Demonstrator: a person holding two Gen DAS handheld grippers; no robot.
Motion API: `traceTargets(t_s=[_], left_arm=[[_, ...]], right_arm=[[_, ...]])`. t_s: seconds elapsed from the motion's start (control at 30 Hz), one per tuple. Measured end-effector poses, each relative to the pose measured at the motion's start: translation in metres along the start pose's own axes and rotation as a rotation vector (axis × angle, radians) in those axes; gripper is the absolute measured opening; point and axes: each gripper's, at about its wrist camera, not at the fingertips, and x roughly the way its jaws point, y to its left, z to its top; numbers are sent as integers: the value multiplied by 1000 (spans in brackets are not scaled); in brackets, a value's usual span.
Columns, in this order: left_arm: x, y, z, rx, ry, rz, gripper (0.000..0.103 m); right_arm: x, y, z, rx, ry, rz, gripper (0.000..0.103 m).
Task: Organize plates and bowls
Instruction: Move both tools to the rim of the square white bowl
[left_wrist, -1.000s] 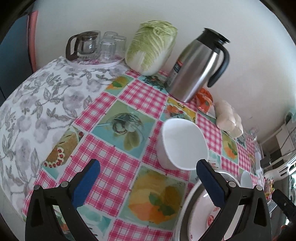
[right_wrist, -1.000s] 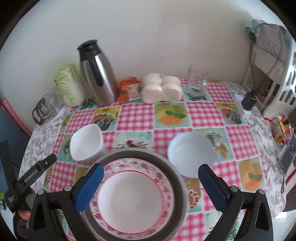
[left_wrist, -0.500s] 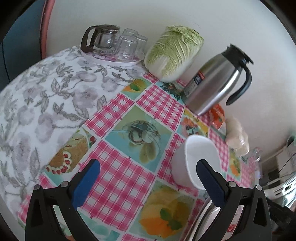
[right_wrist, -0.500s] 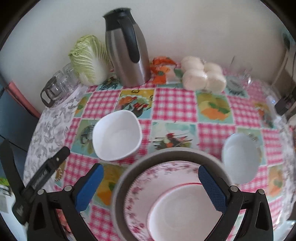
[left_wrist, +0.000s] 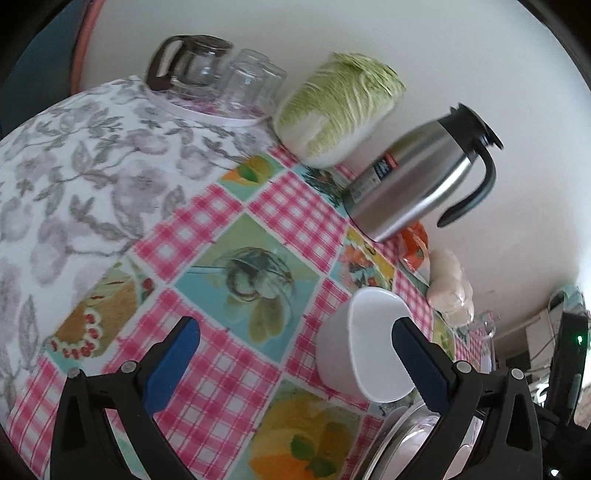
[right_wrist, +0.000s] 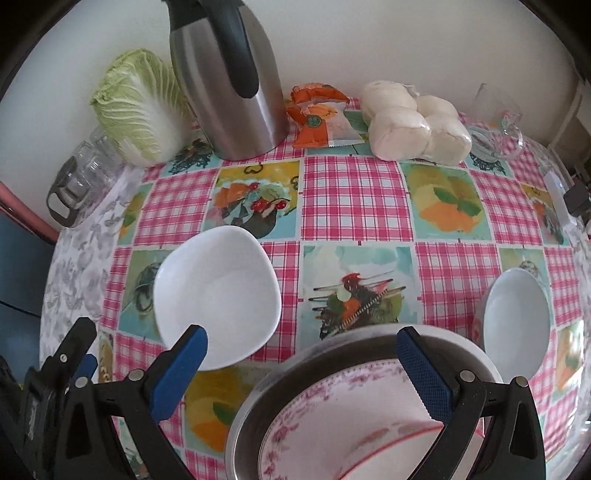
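Note:
A white squarish bowl (right_wrist: 216, 295) sits on the checked tablecloth, left of centre in the right wrist view; in the left wrist view the same bowl (left_wrist: 351, 347) lies just behind my right-hand finger. A second white bowl (right_wrist: 515, 321) rests at the right. Nearest me, a metal pan (right_wrist: 332, 354) holds a pink floral plate (right_wrist: 332, 406) with a red-rimmed white dish on it. My right gripper (right_wrist: 301, 354) hangs open above the pan's far rim, nothing between its fingers. My left gripper (left_wrist: 295, 343) is open over the cloth, left of the squarish bowl.
Along the wall stand a steel thermos jug (right_wrist: 229, 81), a napa cabbage (right_wrist: 136, 107), an orange snack packet (right_wrist: 317, 114), wrapped white buns (right_wrist: 413, 125) and a glass mug (right_wrist: 495, 125). A glass teapot with upturned glasses (left_wrist: 221, 77) sits on a tray at the far left.
My right gripper has moved forward and left over the table, so the squarish bowl and thermos loom larger. The left gripper has tilted and edged closer to the squarish bowl.

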Motion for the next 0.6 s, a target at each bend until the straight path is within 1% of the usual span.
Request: traceTargets(t_s=[0.17, 0.27, 0.33, 0.53, 0.6], left_arm=[[13, -10, 0, 54, 28, 33, 103], [19, -14, -1, 57, 31, 26, 103], [24, -14, -2, 51, 39, 39, 103], [39, -13, -4, 54, 77, 16, 101], [43, -16, -6, 63, 88, 15, 89]], right_arm=[[11, 5, 5, -8, 17, -23, 102], [16, 8, 8, -17, 20, -44, 95], [20, 8, 9, -20, 25, -54, 93], [30, 3, 13, -11, 41, -63, 82], [32, 2, 13, -12, 41, -73, 79]])
